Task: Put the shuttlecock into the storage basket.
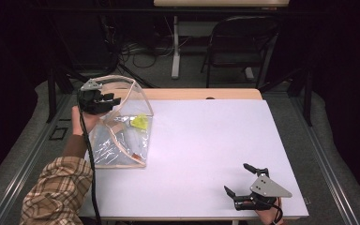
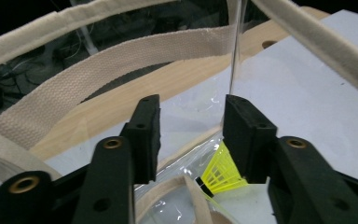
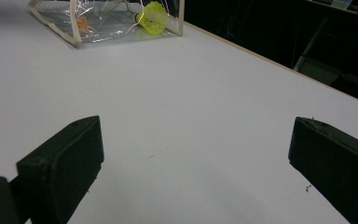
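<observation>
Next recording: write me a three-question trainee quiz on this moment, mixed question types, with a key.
1. True or false: the yellow shuttlecock lies inside the clear bag.
2. Which gripper is at the bag's mouth? A) left gripper B) right gripper
3. Fill in: the right gripper's jaws stand ____ over the bare white table.

Key
1. True: it shows through the clear wall, on the bag's floor.
2. A: its jaws stand parted inside the bag's cloth-trimmed rim, nothing pressed between the pads.
3. Open, wide apart, with nothing between them.
</observation>
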